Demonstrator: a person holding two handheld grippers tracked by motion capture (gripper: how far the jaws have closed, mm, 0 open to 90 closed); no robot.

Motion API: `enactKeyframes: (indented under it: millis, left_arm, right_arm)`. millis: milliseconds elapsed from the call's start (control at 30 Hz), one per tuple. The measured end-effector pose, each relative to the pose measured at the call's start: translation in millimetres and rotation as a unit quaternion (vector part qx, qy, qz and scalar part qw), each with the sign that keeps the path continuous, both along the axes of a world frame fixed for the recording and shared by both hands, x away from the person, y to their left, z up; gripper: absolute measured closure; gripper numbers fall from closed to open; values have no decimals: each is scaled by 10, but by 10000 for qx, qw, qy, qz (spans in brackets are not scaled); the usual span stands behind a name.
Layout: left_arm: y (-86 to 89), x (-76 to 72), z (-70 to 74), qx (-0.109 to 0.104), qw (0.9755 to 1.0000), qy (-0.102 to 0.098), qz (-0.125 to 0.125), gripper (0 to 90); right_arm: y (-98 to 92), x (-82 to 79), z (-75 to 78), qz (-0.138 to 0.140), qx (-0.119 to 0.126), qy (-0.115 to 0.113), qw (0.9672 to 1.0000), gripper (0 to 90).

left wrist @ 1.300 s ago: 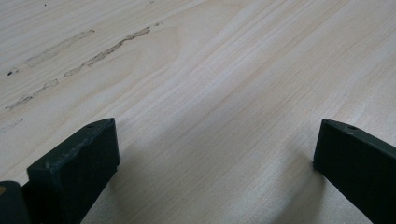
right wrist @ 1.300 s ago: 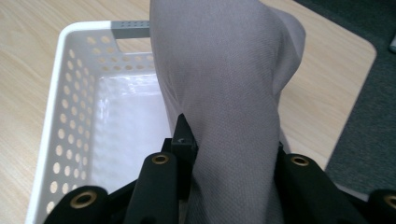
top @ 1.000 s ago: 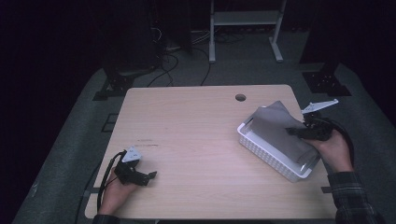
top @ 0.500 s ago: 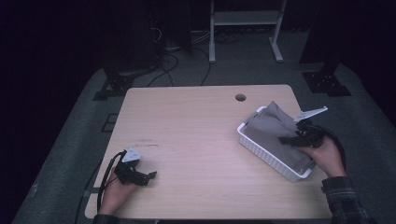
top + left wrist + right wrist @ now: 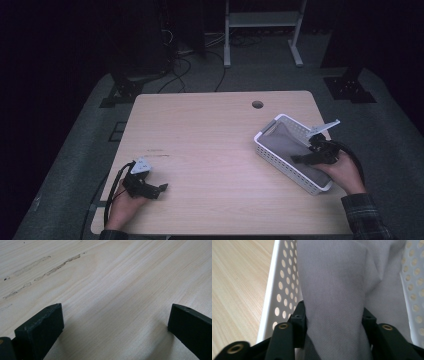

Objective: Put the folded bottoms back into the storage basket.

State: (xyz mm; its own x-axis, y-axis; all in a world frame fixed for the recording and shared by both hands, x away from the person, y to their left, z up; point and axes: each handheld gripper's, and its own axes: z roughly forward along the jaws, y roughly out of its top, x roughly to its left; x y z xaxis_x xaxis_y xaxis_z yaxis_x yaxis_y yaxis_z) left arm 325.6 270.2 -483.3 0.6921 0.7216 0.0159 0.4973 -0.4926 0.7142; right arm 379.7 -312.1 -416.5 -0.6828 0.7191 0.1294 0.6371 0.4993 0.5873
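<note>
High view has the right tool (image 5: 300, 159) low over the white basket (image 5: 280, 162) at the desk's (image 5: 210, 135) right side, its black jaws pointing in across the grey cloth (image 5: 290, 147) that lies along the basket's floor. Right gripper view puts us right on top of it: the grey cloth (image 5: 337, 295) runs straight up the middle between the two jaws, bunched there and spreading out beyond them toward the far end of the perforated white basket (image 5: 280, 287). Those jaws have just been opening, and they stand partly apart with the fabric between them; whether the pads press on it I cannot tell. Over at the near left corner, the left tool (image 5: 161, 190) sits low on the bare wood, well apart from the basket, and left gripper view shows its jaws spread wide over the desk (image 5: 112, 285) with nothing between them.
</note>
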Motion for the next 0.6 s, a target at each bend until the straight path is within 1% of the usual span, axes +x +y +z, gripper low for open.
enactKeyframes:
  millis: [100,200,267,333,433,467,567,600]
  left_arm:
    - [0,0,0,1,10000,0,-1,0]
    - [0,0,0,0,10000,0,0,0]
    - [0,0,0,0,10000,0,0,0]
    - [0,0,-1,0,10000,-3,-1,0]
    - [0,0,0,1,10000,-3,-1,0]
    - [0,0,0,1,10000,-2,-2,0]
    - [0,0,0,-1,10000,-2,-1,0]
    - [0,0,-1,-2,10000,-4,-1,0]
  right_arm:
    - [-14,-14,45,44,71,-46,10000,461]
    - [-33,-43,141,54,193,-163,9997,429]
    - [-63,-59,236,51,285,-325,9991,423]
    - [-113,-59,336,-22,291,-480,9984,428]
    - [-210,-31,442,-259,197,-645,9974,438]
    - [-246,-18,464,-338,125,-717,9968,442]
    - [-355,33,497,-566,-66,-865,9946,454]
    - [-396,58,493,-611,-95,-889,9941,455]
